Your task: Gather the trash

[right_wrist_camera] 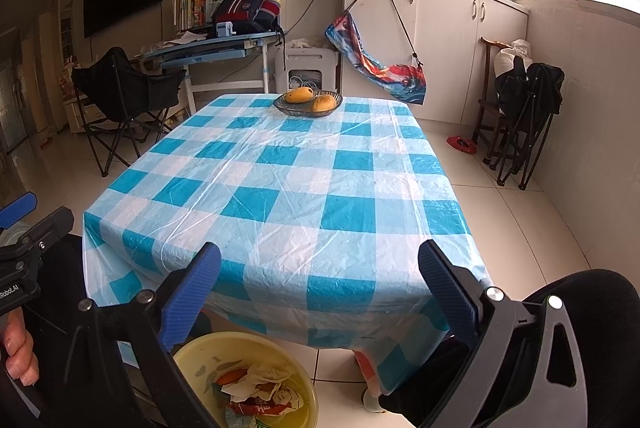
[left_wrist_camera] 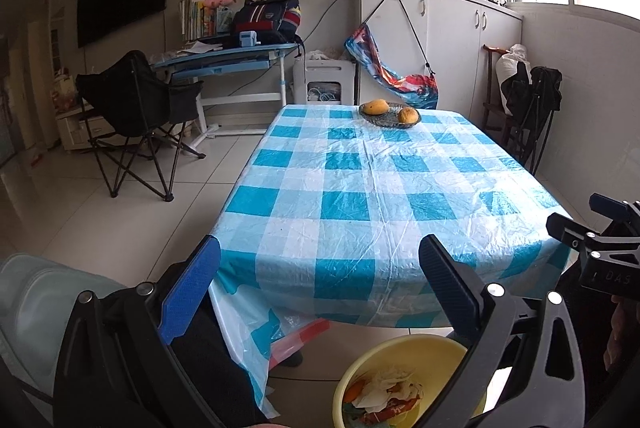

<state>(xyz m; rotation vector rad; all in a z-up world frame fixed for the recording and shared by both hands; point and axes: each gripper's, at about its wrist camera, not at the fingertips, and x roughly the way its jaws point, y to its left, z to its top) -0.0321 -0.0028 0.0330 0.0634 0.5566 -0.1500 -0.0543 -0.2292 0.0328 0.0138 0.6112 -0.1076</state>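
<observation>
The left gripper [left_wrist_camera: 320,270] hangs wide open and empty before the checked table [left_wrist_camera: 360,188]. Below its near edge, a yellow basin [right_wrist_camera: 200,348] on the floor holds crumpled trash [right_wrist_camera: 260,386], probably wrappers and tissue. The right gripper [right_wrist_camera: 320,272] is likewise spread wide, empty.
</observation>
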